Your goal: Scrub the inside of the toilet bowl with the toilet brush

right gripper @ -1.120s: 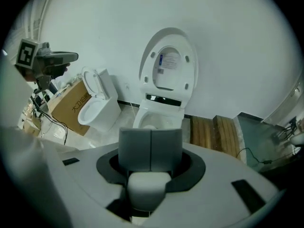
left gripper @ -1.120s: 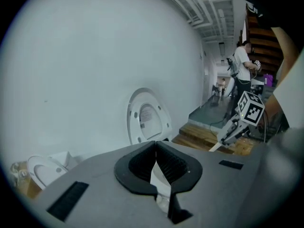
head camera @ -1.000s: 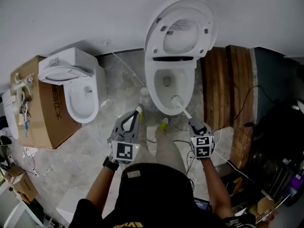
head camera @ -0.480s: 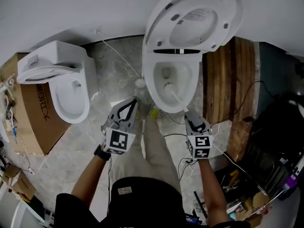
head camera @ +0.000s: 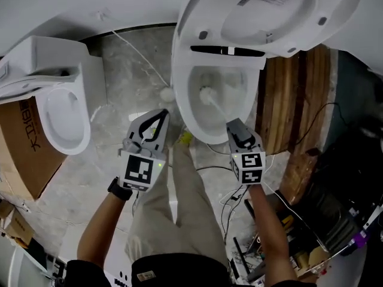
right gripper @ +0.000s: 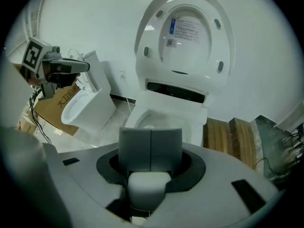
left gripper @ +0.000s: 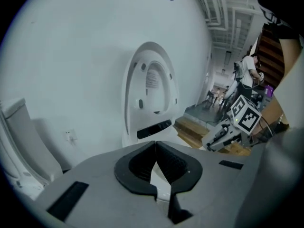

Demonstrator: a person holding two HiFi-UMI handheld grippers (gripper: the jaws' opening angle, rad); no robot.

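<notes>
The white toilet stands with its lid raised, and its bowl is open below it. A white toilet brush has its head inside the bowl at the back left. Its thin handle runs down and right into my right gripper, which is shut on it. In the right gripper view the handle's white end sits between the closed pads, with the bowl ahead. My left gripper hangs left of the bowl, shut and empty, its tips meeting.
A second white toilet stands at the left beside a cardboard box. Wooden planks lie right of the bowl. Cables trail over the marble floor. A small white round thing sits by the bowl's left side.
The view has moved closer over the toilet. The brush head went from the bowl's front rim to deep at its back left. Both grippers stayed shut.
</notes>
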